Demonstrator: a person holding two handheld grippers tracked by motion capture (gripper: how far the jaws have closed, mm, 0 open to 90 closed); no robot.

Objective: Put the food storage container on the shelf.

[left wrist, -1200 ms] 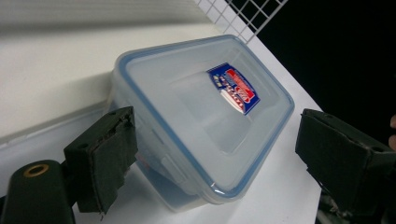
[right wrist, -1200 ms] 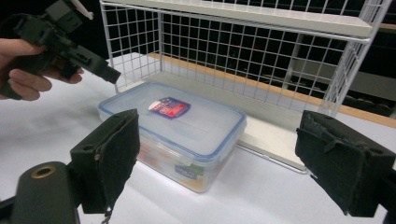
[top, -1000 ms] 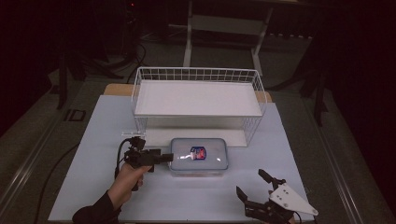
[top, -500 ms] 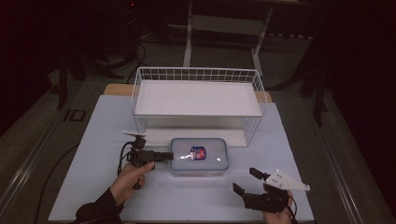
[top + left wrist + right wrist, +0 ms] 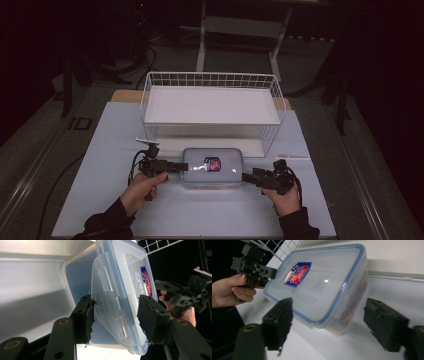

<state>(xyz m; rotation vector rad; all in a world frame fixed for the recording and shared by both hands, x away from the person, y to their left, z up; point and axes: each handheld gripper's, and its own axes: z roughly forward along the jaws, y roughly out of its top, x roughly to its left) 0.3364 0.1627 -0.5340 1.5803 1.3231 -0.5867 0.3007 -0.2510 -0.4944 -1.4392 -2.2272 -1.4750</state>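
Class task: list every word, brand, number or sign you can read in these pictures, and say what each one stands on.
Red and blue sticker on the clear plastic box's blue-rimmed lid: printed words too blurred to read.
Raised lettering on the lid's clear side flap: too faint to read.
No other writing can be made out.

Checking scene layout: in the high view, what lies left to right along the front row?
Left tongs → clear plastic lidded box with blue seal and red-blue label → right tongs.
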